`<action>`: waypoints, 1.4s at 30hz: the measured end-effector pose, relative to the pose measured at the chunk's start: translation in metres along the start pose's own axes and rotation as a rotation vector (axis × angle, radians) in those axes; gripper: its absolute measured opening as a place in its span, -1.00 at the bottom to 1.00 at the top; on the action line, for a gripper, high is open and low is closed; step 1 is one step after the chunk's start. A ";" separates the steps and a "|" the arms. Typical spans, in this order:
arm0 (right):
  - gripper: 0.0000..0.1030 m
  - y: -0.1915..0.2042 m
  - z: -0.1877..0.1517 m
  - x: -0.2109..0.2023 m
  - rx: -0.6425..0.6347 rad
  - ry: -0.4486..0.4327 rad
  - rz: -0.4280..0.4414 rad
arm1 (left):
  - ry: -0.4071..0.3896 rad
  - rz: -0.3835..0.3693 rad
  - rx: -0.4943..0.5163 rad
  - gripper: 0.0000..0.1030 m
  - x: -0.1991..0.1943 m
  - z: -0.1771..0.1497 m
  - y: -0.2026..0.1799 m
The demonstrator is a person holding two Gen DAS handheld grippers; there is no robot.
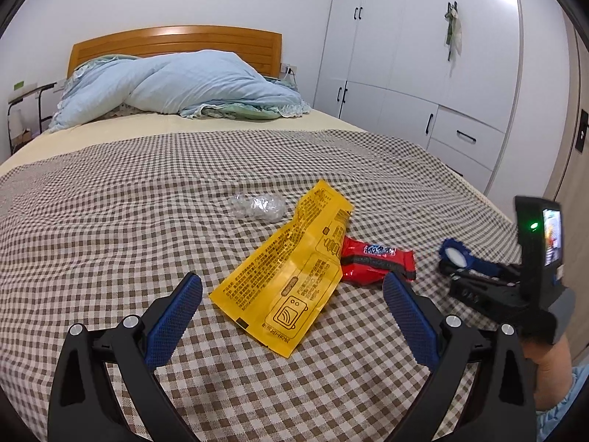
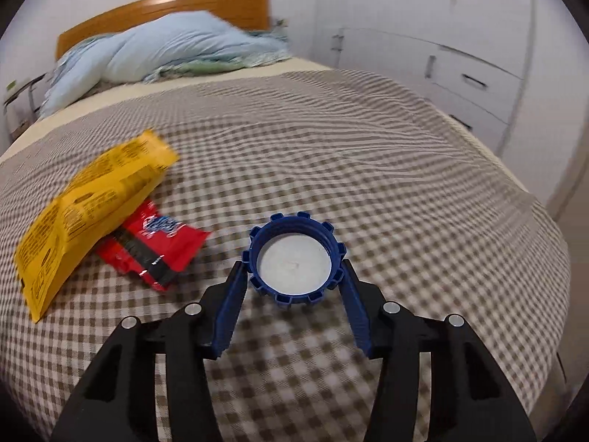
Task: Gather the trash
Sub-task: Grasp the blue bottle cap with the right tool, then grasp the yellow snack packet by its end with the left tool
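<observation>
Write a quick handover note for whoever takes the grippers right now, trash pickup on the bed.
Right gripper: shut on the blue cap, open side facing the camera, held over the bed.
Left gripper: open, empty, hanging over the yellow wrapper.
On the bed: yellow wrapper, partly overlapping the red wrapper; crumpled clear plastic beyond them.
Done: cap picked up.
Left: drop off the cap, then collect both wrappers and the clear plastic. No bin shows in either view.
</observation>
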State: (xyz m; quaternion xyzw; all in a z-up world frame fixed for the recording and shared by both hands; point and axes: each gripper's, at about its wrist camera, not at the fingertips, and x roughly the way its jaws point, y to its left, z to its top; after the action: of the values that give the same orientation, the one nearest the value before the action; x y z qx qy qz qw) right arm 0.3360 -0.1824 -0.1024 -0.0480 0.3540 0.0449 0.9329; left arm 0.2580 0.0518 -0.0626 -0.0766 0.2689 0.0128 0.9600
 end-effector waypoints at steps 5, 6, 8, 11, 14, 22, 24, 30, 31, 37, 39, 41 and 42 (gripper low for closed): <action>-0.03 -0.010 -0.009 -0.013 0.053 -0.019 0.008 | 0.014 0.004 0.022 0.85 0.002 -0.004 -0.005; -0.02 -0.010 -0.010 -0.013 0.051 -0.016 0.004 | 0.016 0.005 0.023 0.85 0.002 -0.004 -0.005; -0.03 -0.012 -0.012 -0.009 0.057 0.004 0.003 | 0.024 0.012 0.023 0.85 0.003 -0.005 -0.006; -0.03 -0.016 -0.011 0.000 0.080 0.033 0.015 | 0.029 0.016 0.026 0.85 0.004 -0.007 -0.007; -0.03 -0.013 -0.011 0.006 0.077 0.047 -0.005 | 0.035 0.019 0.035 0.85 0.003 -0.011 -0.010; -0.03 -0.009 -0.012 0.004 0.052 0.017 -0.019 | 0.056 0.097 0.108 0.85 0.008 -0.009 -0.025; -0.03 -0.009 -0.012 0.003 0.048 0.007 -0.021 | 0.080 0.117 0.163 0.85 0.018 -0.003 -0.033; -0.03 -0.007 -0.014 0.001 0.036 0.003 -0.020 | 0.219 0.159 0.354 0.85 0.058 0.008 -0.049; -0.03 -0.006 -0.014 0.001 0.033 0.006 -0.020 | 0.233 0.148 0.351 0.85 0.064 0.009 -0.048; -0.03 -0.004 -0.013 0.004 0.023 0.018 -0.024 | 0.295 0.130 0.339 0.85 0.096 0.016 -0.047; -0.03 -0.003 -0.012 0.004 0.020 0.016 -0.018 | 0.333 0.141 0.345 0.85 0.105 0.015 -0.046; -0.03 -0.003 -0.013 0.004 0.017 0.013 -0.014 | 0.346 0.138 0.305 0.78 0.110 0.017 -0.040; -0.03 -0.003 -0.013 0.004 0.015 0.013 -0.013 | 0.355 0.131 0.277 0.62 0.113 0.018 -0.037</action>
State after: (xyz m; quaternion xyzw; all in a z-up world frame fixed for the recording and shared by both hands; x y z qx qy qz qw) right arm 0.3311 -0.1872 -0.1142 -0.0434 0.3601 0.0359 0.9312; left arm 0.3668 0.0164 -0.1008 0.0725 0.4369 0.0246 0.8962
